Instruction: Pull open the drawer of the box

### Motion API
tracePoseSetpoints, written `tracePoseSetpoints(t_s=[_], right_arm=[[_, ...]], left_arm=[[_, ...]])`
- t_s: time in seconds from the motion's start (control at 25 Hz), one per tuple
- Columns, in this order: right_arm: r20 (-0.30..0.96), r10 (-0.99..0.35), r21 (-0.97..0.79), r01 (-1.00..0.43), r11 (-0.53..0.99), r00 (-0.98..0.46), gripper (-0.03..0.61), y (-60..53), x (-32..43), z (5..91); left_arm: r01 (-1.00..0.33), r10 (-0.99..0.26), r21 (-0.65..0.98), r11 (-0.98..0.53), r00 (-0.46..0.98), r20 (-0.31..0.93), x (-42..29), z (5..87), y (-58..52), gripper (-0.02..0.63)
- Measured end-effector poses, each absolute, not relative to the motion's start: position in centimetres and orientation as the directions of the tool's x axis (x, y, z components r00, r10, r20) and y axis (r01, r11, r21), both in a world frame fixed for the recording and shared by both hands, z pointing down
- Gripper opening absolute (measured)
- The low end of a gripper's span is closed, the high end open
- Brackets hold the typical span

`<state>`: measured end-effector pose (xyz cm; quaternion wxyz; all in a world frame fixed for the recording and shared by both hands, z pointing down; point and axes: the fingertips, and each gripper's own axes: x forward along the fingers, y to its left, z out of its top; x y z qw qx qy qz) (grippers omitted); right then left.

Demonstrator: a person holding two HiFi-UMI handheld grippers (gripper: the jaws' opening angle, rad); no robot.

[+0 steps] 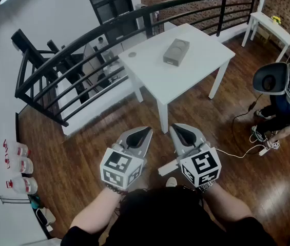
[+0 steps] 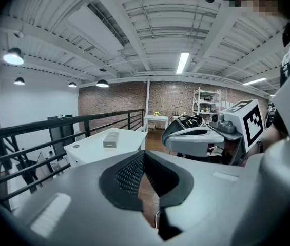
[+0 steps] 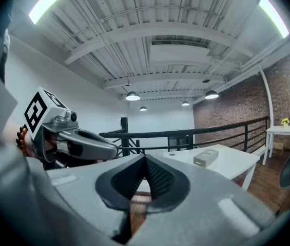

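**Box loose on the table, both grippers shut and far off**

The box lies flat on the white table at about 12 o'clock from the person, well apart from both grippers; nothing pins it down, and from here I cannot tell which face carries the drawer or whether it has a handle.

The left gripper and the right gripper hang side by side at about 6 o'clock in the head view, over the wooden floor; each has its jaws pressed together with nothing between them.

The likeliest fault, as I judge it, is that the whole box slides instead of the drawer coming out; a pull with one gripper and no brace from the other would cause that, since the box looks small and light. It could then travel toward the table's near edge and drop.

A second risk is a missed grip; jaws this tight must part before they reach the drawer front, or they will only push the box away.

A white cable trails across the floor at about 3 o'clock toward a power strip; a step that way on the approach could snag it.
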<state>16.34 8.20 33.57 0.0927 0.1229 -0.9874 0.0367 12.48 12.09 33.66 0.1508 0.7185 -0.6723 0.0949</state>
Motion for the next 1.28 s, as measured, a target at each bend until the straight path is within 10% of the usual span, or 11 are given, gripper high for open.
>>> tracePoseSetpoints(t_s=[1.28], right_arm=[[0.252, -0.558, 0.055, -0.564, 0.824, -0.79, -0.008, 13.9, -2.1, 34.2]], left_arm=[[-0.903, -0.874, 0.193, -0.383, 0.422, 0.24, -7.2, 35.0, 17.0, 0.012]])
